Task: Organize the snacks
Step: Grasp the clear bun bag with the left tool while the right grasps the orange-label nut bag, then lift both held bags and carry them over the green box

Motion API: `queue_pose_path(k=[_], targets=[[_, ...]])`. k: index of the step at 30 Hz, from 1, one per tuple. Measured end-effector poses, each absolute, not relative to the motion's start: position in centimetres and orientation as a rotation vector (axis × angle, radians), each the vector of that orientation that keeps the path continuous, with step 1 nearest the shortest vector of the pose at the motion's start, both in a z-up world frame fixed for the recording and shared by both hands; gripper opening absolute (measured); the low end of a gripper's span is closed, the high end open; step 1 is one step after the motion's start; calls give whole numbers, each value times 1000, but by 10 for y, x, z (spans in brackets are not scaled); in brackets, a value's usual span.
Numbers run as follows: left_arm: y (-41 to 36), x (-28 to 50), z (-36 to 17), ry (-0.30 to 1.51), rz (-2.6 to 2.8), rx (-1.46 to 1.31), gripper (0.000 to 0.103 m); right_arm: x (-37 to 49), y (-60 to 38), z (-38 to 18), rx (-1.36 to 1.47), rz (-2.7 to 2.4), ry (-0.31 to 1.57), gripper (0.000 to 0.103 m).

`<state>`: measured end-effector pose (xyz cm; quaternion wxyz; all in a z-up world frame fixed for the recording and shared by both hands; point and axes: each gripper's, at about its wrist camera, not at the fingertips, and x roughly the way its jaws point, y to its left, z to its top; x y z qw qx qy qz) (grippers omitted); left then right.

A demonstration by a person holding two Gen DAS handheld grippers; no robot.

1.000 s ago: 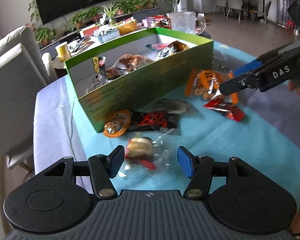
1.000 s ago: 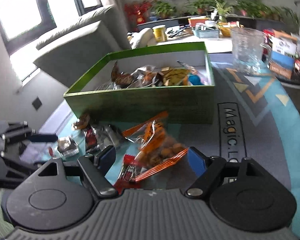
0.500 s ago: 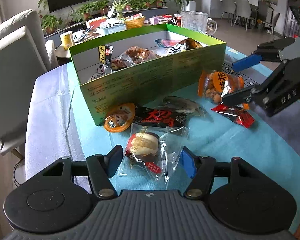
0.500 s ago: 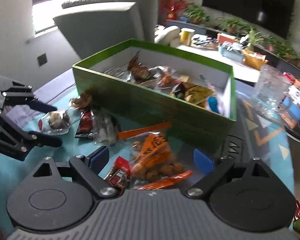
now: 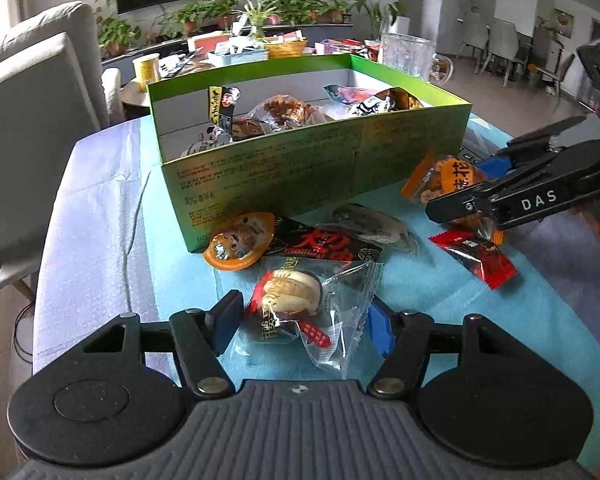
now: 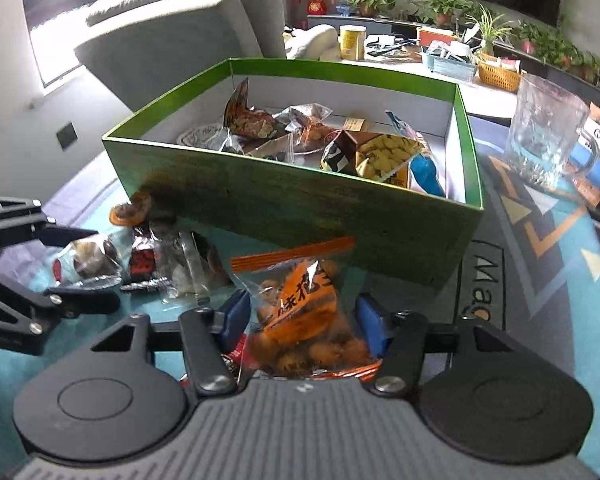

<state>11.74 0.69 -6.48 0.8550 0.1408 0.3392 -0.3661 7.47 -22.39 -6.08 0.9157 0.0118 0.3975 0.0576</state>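
Note:
A green box [image 5: 312, 172] with several snack packs inside stands on the table; it also shows in the right wrist view [image 6: 300, 204]. My left gripper [image 5: 300, 322] is open around a clear-wrapped bun snack [image 5: 292, 300] lying on the teal cloth. My right gripper [image 6: 300, 318] is open around an orange bag of peanuts [image 6: 304, 312], which also shows in the left wrist view [image 5: 444, 184]. Loose on the cloth lie an orange jelly cup [image 5: 238, 240], a black-and-red pack [image 5: 324, 244], a grey fish pack [image 5: 368, 224] and a red pack [image 5: 474, 252].
A glass mug [image 6: 548, 136] stands right of the box. A grey mat with lettering [image 6: 532, 280] covers the right side of the table. A white chair [image 5: 28, 120] stands at the left. A cluttered side table [image 5: 236, 48] is behind the box.
Both grippers moved closer over their snacks: the bun pack now sits between my left fingers, the peanut bag between my right fingers. Both jaws have narrowed slightly.

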Motion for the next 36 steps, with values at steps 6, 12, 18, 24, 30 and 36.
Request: queue_pose_path(k=[6,12,18,24,30,36], targets=[[7,107,-61,702,-761,236,54,63,-230,-57,110,121,774,45],[8,93,-51,653,-761,230,37,52,-237,-50,147,124,726,36],[5,95,-51,682,-749,242,36,54,-245,-56,195,136,762,38],[-2,100,-58,717,-711,250,50,55,-244,-64,183,156,787,43],[-11,103,-63,733,-712,262,51,59,-225,-70,38,147,786,57],[-13,104,-65,723,-710,252,52,60,-224,-73,53,107,790,60]])
